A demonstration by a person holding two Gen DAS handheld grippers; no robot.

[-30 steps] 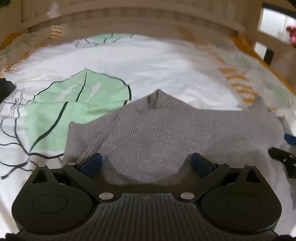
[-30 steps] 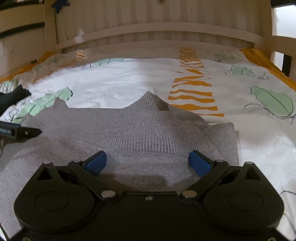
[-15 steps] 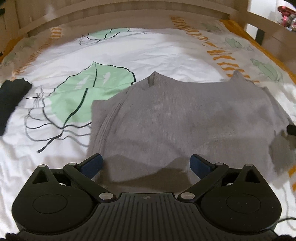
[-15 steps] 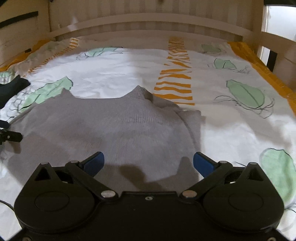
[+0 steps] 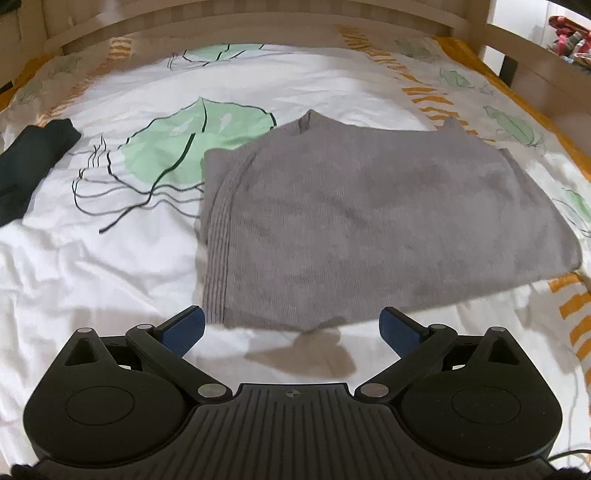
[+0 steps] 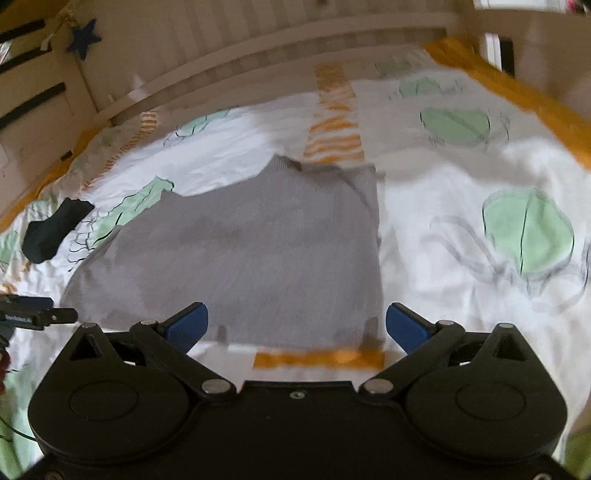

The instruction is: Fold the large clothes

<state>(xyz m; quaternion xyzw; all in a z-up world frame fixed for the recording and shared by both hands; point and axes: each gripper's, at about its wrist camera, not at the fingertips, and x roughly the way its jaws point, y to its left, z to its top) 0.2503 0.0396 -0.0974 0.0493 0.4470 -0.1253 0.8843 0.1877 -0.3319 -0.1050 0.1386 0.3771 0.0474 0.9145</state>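
Grey knit fabric fills the middle of both views: a large sweater (image 5: 332, 221) lying flat on the bed (image 5: 110, 280), already folded into a compact, roughly rectangular block with its collar pointing toward the wooden headboard (image 5: 258, 33). One ribbed edge runs down its left side, likely a sleeve or side panel tucked in to square the shape.

Your left gripper (image 5: 291, 326) hovers just short of the sweater's near edge, its blue fingers (image 5: 184, 328) spread wide and gripping nothing. Your right gripper (image 6: 297, 325) sits at the same near edge from the other side, fingers equally wide apart and empty; that view is blurred by motion. Both appear held clear of the cloth so the fold can settle undisturbed.

A dark folded garment (image 5: 29, 162) rests well apart on the left side of the bed, probably set aside as finished. Judging by the tidy outline, this sweater looks nearly or fully done.
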